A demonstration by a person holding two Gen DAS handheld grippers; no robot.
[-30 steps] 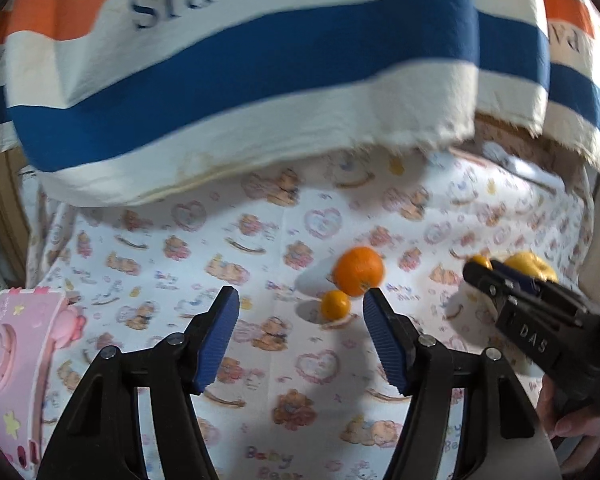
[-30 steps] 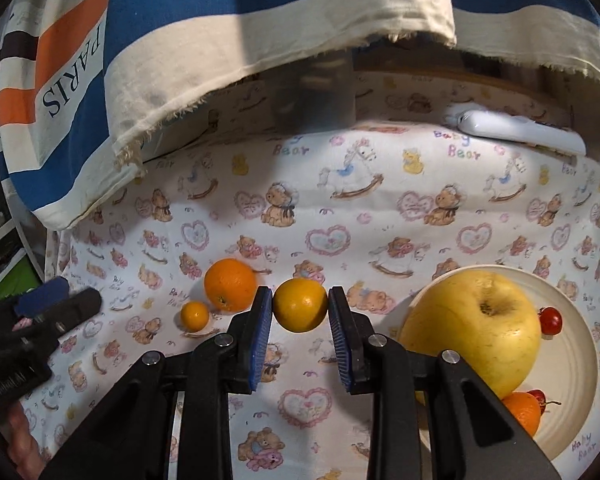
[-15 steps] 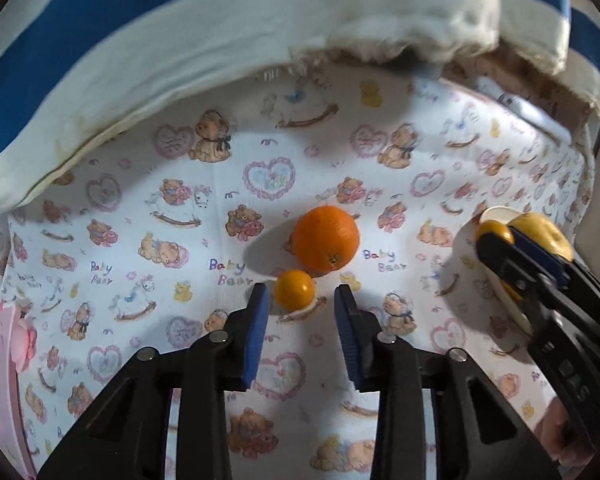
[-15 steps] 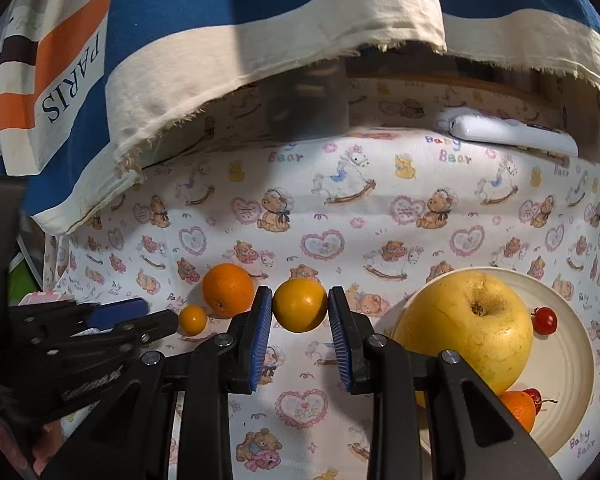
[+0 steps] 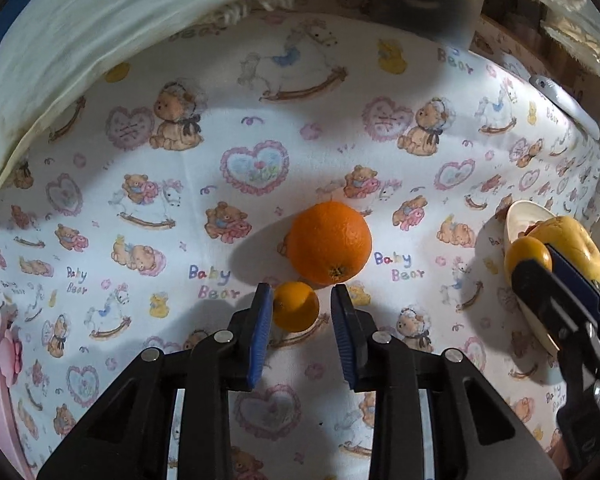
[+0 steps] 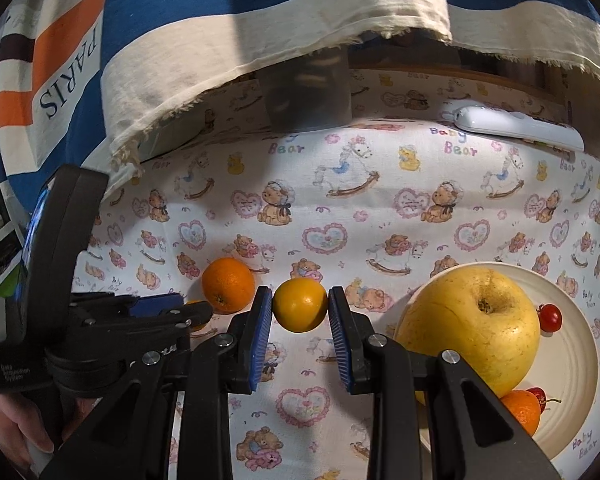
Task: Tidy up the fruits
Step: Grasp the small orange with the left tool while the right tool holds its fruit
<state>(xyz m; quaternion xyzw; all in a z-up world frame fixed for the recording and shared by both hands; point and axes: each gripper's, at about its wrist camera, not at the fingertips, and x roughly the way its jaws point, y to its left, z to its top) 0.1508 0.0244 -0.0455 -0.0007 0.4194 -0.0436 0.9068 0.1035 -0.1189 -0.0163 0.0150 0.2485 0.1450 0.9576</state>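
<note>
We see the left tool point(image 5: 298, 312) pointed down at the surface point(image 5: 260, 168), which is covered in a bear-and-heart print cloth; its jaws are closing around a small orange point(image 5: 295, 306) that still sits on the cloth. The left pad point(image 5: 260, 332) is touching or nearly touching the fruit, while the right pad stands a little clear of it, so we do not count this as a grip. A larger orange point(image 5: 329, 243) lies just behind the small one, about touching it. The right tool point(image 6: 300, 312) is clamped on a yellow-orange citrus point(image 6: 300, 305), both pads pressed against its sides, just left of a cream plate point(image 6: 572, 364). On the plate we note a big yellow apple-like fruit point(image 6: 474, 326), a cherry tomato point(image 6: 549, 317) at its right, and another orange point(image 6: 520, 408) at the near rim. A white remote point(image 6: 516, 127) lies at the far edge of the surface, under a striped cloth point(image 6: 260, 12) printed "PARIS". A hand point(image 6: 16, 420) shows at the lower left of the right wrist view, gripping the left tool's handle.
</note>
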